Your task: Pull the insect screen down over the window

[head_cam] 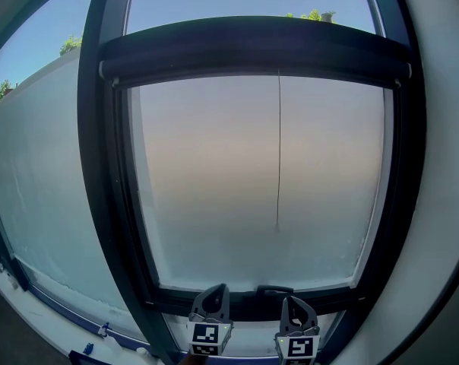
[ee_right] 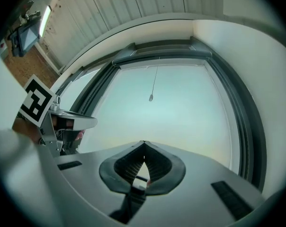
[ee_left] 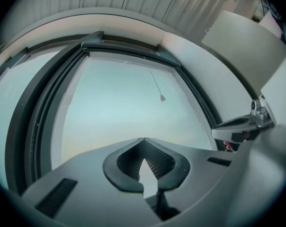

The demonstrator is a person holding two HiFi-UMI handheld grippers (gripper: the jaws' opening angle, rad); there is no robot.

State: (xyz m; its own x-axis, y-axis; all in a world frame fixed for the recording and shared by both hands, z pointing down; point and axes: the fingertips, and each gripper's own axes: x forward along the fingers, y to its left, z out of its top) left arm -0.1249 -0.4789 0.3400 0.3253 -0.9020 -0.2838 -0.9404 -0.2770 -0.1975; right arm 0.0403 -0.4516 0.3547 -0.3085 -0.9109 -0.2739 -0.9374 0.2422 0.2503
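Observation:
The insect screen's dark roller housing [head_cam: 252, 48] spans the top of the window opening. A thin pull cord [head_cam: 279, 150] hangs from it to about two thirds of the way down the pane, ending in a small toggle [ee_left: 162, 98] [ee_right: 151, 98]. My left gripper [head_cam: 216, 289] [ee_left: 143, 139] and right gripper [head_cam: 290, 301] [ee_right: 144, 141] are side by side at the bottom of the window, pointing up at the pane. Both are shut with nothing between the jaws, well below the cord's end.
The dark window frame [head_cam: 100, 166] surrounds the pane, and a handle-like part [head_cam: 273, 289] sits on its lower rail just above the grippers. A second pane [head_cam: 39, 188] lies to the left, a white wall [head_cam: 442, 204] to the right. Outside are a pale wall and sky.

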